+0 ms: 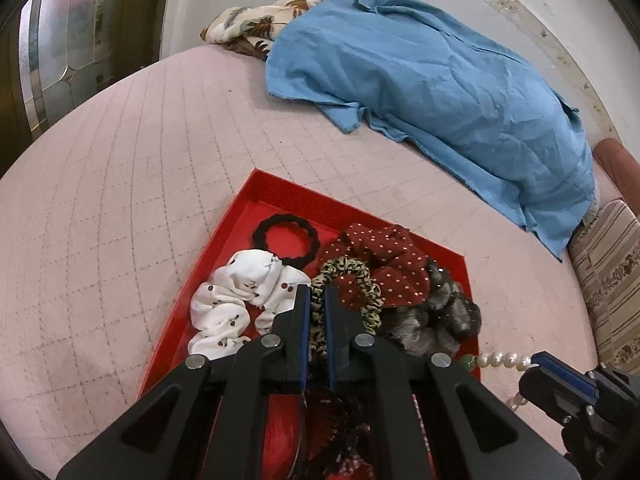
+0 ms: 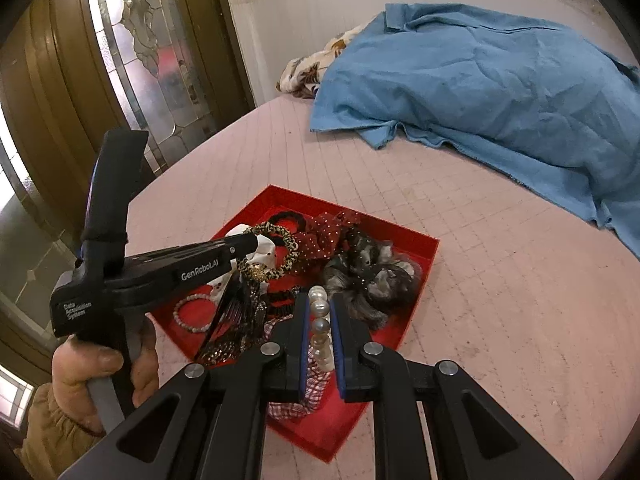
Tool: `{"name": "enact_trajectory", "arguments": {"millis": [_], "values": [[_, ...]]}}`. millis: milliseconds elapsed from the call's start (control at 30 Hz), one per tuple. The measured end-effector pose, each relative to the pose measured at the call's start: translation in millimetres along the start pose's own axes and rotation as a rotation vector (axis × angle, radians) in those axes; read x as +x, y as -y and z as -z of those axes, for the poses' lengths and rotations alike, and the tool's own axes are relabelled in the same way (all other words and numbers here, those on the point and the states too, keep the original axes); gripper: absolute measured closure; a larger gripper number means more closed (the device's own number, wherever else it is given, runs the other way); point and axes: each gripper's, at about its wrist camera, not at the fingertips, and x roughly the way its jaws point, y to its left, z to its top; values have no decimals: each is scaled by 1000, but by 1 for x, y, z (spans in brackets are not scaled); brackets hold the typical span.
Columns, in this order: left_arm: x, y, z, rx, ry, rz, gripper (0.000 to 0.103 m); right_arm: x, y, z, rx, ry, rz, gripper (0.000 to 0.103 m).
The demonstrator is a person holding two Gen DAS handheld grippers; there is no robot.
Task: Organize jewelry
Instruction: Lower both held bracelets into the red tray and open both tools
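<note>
You're facing a pink quilted bed [image 1: 160, 160] against a white wall [image 2: 304, 32] — a stained-glass door [image 2: 152, 60] stands left, blue cloth [image 1: 440, 80] heaped behind.

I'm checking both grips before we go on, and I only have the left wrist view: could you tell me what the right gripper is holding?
Observer: The right gripper is shut on a strand of large pearls, which stands up between its pads.
Operator: Thank you. Is anything in the red tray hidden under the left gripper?
Observer: Yes, a small pearl bracelet lies on the tray floor near its left corner.
Operator: And what is carrying the left gripper?
Observer: A bare hand is wrapped around its handle, with a tan sleeve behind it.
</note>
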Motion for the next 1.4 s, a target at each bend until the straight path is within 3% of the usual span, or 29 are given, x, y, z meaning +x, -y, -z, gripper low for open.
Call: {"name": "enact_trajectory", "arguments": {"millis": [267,700,1400], "values": [[12,4,2,35,-13,-60,97,24,-4,7,-40,-34,53,91],[26,6,7,72,-52,-121,97,47,0,15,-12,-101,39,91],[33,11,11,102,-67,-144,96,64,1,28,-7,-157,44,91]]}}
